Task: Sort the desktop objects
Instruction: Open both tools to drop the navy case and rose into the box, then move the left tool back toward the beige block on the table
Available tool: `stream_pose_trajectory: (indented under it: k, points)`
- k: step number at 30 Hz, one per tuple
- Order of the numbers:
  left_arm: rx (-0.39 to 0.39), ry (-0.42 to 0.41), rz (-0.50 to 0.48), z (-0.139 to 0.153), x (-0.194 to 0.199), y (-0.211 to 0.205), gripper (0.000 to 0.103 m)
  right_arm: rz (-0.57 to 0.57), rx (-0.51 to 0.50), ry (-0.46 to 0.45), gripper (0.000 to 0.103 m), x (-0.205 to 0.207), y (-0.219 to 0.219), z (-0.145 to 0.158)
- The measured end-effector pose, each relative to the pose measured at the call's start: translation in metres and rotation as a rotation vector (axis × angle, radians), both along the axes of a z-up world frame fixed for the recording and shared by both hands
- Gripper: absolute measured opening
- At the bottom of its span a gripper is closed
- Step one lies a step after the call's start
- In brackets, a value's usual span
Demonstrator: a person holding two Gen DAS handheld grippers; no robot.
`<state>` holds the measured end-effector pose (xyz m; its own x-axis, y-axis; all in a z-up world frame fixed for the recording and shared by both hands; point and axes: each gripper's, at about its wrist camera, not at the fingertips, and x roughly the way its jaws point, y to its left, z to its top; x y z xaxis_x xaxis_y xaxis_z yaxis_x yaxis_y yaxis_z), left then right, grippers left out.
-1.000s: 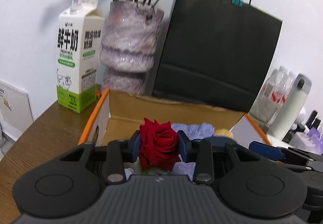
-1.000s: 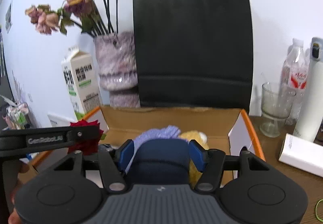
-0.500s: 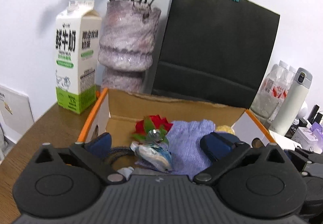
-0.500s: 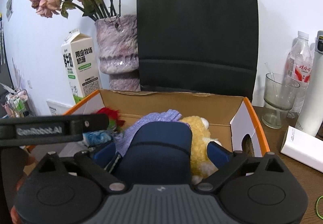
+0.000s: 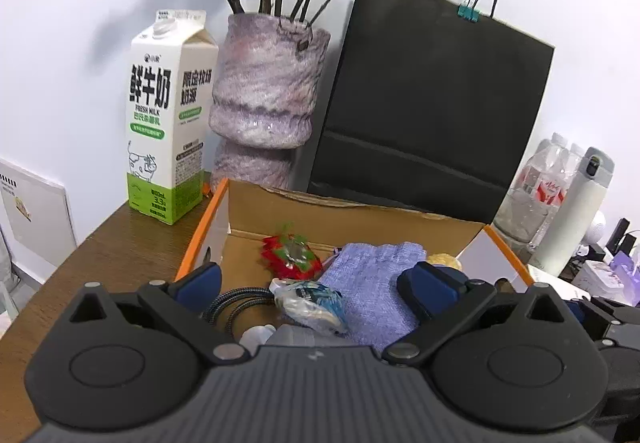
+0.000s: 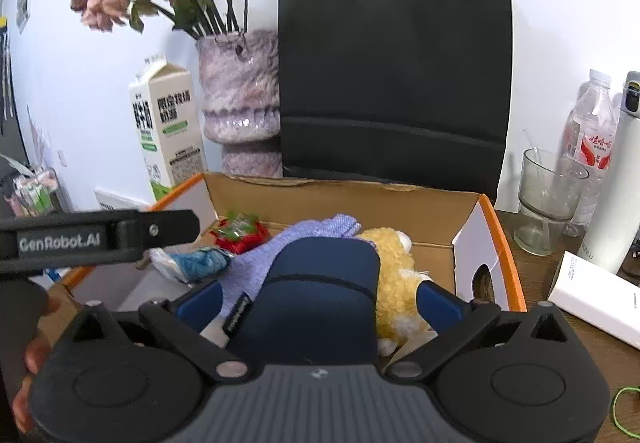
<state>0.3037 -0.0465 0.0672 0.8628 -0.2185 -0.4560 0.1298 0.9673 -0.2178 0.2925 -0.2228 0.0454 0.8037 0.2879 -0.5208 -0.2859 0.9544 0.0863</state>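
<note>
Left wrist view: left claw (image 5: 310, 281), jaws spread wide, nothing between them, poised over the near end of the cardboard box (image 5: 352, 211).

Box contents, left view: red rose (image 5: 290, 257) lying on the box floor towards the back left; crinkled blue-and-white packet (image 5: 310, 303) just in front of it; lilac cloth (image 5: 370, 283) to the right, touching the packet; braided dark cable (image 5: 236, 307) at near left.

Right wrist view: right claw (image 6: 318, 297), jaws also wide, straddling but not pressing a navy pouch (image 6: 320, 295) that lies in the box; yellow plush toy (image 6: 394, 275) touching the pouch's right side.

On the desk (image 5: 100, 263), outside the box: milk carton (image 5: 168, 139), mottled vase (image 5: 266, 99), black paper bag (image 5: 432, 111), glass tumbler (image 6: 546, 199), white slab-shaped box (image 6: 596, 295).

Step in hand, as judged: release of rose and pouch into the box, then withdrawal. Handling note: lift each claw straight up with jaws kept wide, so the fingers drag neither cloth nor cable out. Keep the two claws apart; they sit close over one box.
</note>
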Motion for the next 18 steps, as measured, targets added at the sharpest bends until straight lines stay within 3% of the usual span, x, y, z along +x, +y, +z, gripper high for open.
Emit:
stream_pose_trajectory:
  k: [10,18]
  points:
    - [0.019,-0.039,-0.019,0.015,-0.051,0.021,0.103,0.023,-0.018,-0.053,0.103,-0.052,-0.004,0.014]
    - [0.092,0.013,-0.037,0.0,-0.088,0.033,0.103,0.038,-0.054,-0.019,0.103,-0.099,-0.003,0.001]
